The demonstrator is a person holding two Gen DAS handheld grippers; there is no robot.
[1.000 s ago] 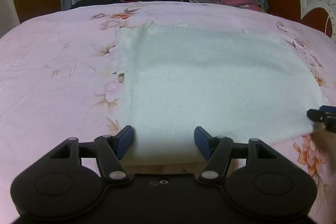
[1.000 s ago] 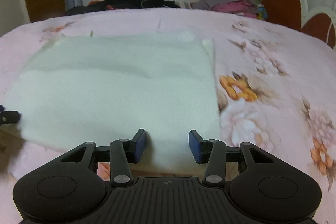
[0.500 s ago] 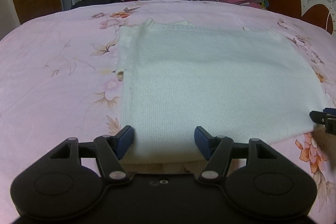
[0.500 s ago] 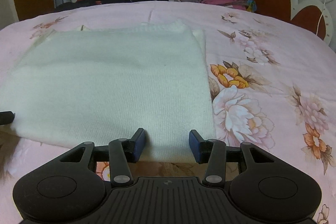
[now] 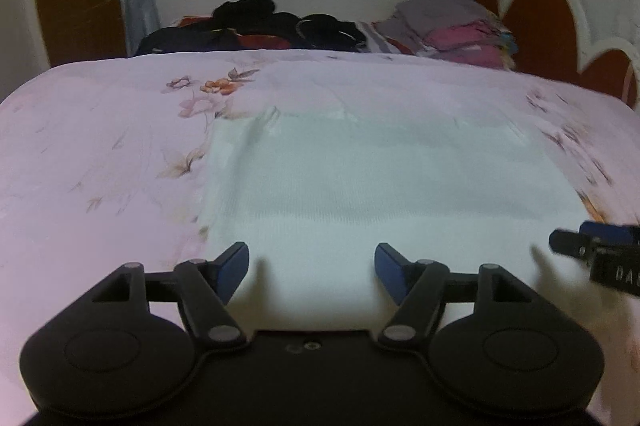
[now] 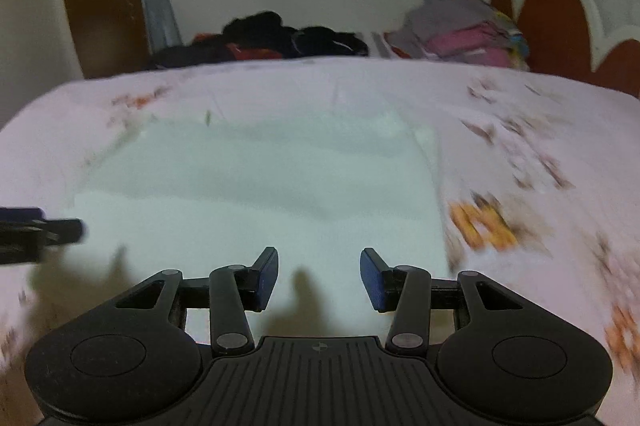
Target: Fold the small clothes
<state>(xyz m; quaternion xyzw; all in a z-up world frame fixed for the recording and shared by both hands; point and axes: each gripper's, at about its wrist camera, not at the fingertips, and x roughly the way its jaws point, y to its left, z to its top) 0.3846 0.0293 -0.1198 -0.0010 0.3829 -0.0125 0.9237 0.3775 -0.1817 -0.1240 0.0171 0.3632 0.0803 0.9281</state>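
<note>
A white knitted garment [image 5: 380,194] is lying flat across the middle of both pictures, on a pink flowered bedspread [image 5: 100,166]. It is looking like a tidy rectangle with no sleeves sticking out, so I judge that the sides are already folded in, though the blur is hiding the layers.

The left gripper [image 5: 312,268] is sitting at the bottom centre of its own view, over the near left part of the garment. Its blue fingertips [image 5: 234,268] are standing wide apart with cloth showing between them, and they are gripping nothing. The right gripper [image 6: 319,274] is sitting at the bottom centre of its view, over the near right part. Its fingers [image 6: 267,276] are also standing apart and holding nothing. Each gripper is peeking into the other's picture at the side edge.

Both views are smeared, so fine detail is lost. Whether the tips are touching the fabric I cannot tell.

As a judgement, the fold is partly done. What seems left is taking hold of the near edge with both grippers and carrying it over toward the far edge, at the upper middle of the frame, to halve the rectangle.

A stack of folded clothes [image 5: 452,30] is resting at the upper right, and a dark heap of clothes [image 5: 256,26] is waiting at the upper centre, so more pieces are probably still to do.
</note>
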